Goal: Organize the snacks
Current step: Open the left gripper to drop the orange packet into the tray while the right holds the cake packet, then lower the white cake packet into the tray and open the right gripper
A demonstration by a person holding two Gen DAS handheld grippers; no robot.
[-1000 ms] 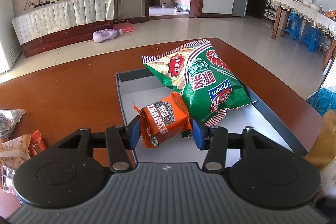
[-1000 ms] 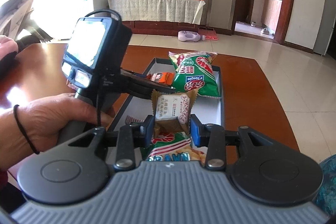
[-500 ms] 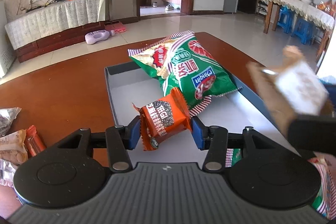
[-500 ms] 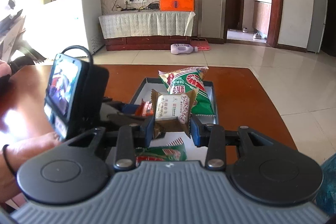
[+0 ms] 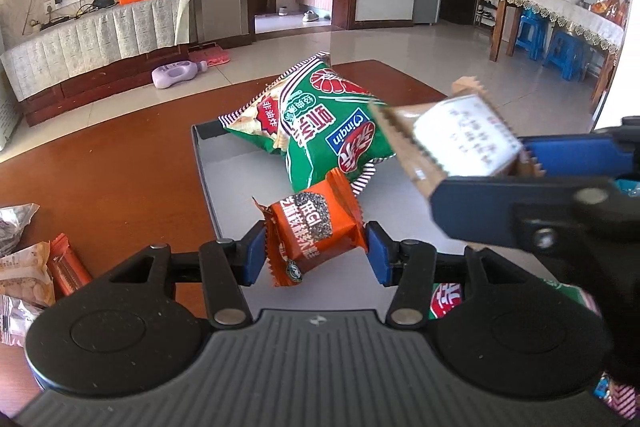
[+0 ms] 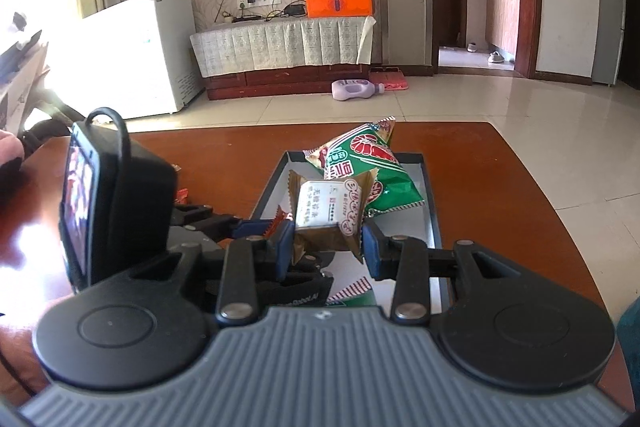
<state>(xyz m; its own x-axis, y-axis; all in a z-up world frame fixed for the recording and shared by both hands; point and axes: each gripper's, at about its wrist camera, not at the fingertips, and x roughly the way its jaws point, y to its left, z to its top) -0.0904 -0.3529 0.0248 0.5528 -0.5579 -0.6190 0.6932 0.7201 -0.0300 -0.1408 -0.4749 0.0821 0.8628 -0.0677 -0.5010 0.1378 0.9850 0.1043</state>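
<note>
Leftmost, loose snack packets [image 5: 28, 267] lie on the wooden table [image 5: 120, 167]. Next, the left gripper [image 5: 316, 253] grips an orange snack pack [image 5: 314, 237] between its blue pads, held above the grey tray [image 5: 240, 195]. Beyond it, a green chip bag [image 5: 320, 127] lies in the tray. Rightmost, the right gripper [image 6: 326, 241] clamps a brown-and-white snack pack [image 6: 330, 211] over the same tray [image 6: 432, 211].
</note>
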